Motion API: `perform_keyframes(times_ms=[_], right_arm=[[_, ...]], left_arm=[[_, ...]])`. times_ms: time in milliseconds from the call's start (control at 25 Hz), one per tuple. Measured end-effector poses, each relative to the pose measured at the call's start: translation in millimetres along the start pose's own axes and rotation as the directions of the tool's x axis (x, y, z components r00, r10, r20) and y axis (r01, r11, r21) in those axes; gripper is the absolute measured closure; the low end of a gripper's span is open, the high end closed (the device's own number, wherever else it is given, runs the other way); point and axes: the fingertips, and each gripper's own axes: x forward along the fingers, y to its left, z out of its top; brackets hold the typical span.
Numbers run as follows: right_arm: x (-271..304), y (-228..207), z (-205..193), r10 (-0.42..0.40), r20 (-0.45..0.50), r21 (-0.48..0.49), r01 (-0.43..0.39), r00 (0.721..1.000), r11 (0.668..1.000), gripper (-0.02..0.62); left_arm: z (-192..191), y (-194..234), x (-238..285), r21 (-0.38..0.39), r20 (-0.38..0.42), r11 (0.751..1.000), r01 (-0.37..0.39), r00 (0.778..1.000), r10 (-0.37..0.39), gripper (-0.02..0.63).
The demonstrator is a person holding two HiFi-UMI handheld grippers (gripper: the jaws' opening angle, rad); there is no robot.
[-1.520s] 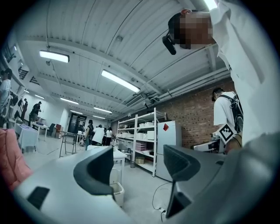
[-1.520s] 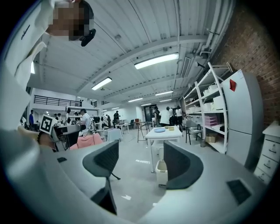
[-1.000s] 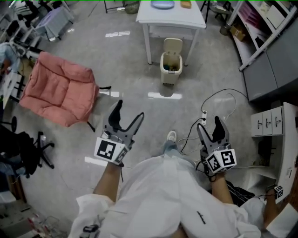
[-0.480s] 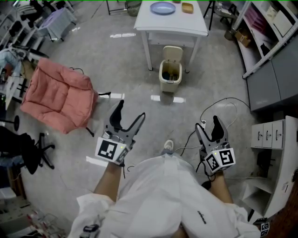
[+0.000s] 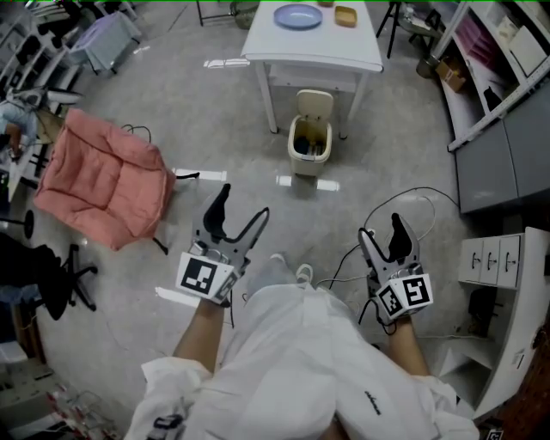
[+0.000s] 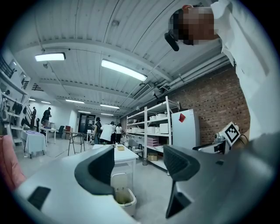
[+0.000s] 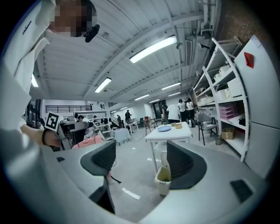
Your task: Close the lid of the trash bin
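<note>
grey floor (image 5: pixel 215 120), white table (image 5: pixel 314 39)

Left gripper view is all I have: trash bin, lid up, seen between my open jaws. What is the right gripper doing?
Observer: The right gripper is open and empty, and its own view has the trash bin past its jaws too.
Operator: Anything on the floor on that side?
Observer: The head view shows a white cable looped on the floor ahead of the right gripper, off to the bin's right.
Operator: What's on the table behind the bin? I only make out a yellow box.
Observer: A blue plate lies on the white table, to the left of that box in the head view.
</note>
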Motion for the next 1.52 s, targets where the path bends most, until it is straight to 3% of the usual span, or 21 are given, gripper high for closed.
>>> perform_keyframes(times_ms=[440,960,1160,1520], right_arm=[[41.3,-17.4,3.9,0.017,-0.028,0.005,-0.017,0.999,1.000,0.219],[150.2,-29.6,30.8,0.002,-0.031,-0.021,-0.002,1.000,1.000,0.221],[191.8,-40.5,31.1,-0.011,-0.050,-0.020,0.010,0.999,1.000,0.229],[249.9,-53.8,33.5,-0.014,-0.067,-0.050,0.011,0.998,0.999,0.242]], left_arm=[[-10.9,31.5,40.4,-0.027,-0.010,1.000,0.014,1.000,-0.014,0.259],[-15.3,108.6,132.1,-0.086,0.003,0.992,0.091,0.996,-0.091,0.261],[-14.6,131.0,168.6,-0.032,-0.003,0.991,0.133,0.991,-0.133,0.289],[-26.1,177.5,209.5,-0.020,-0.035,0.987,0.160,0.986,-0.160,0.299]])
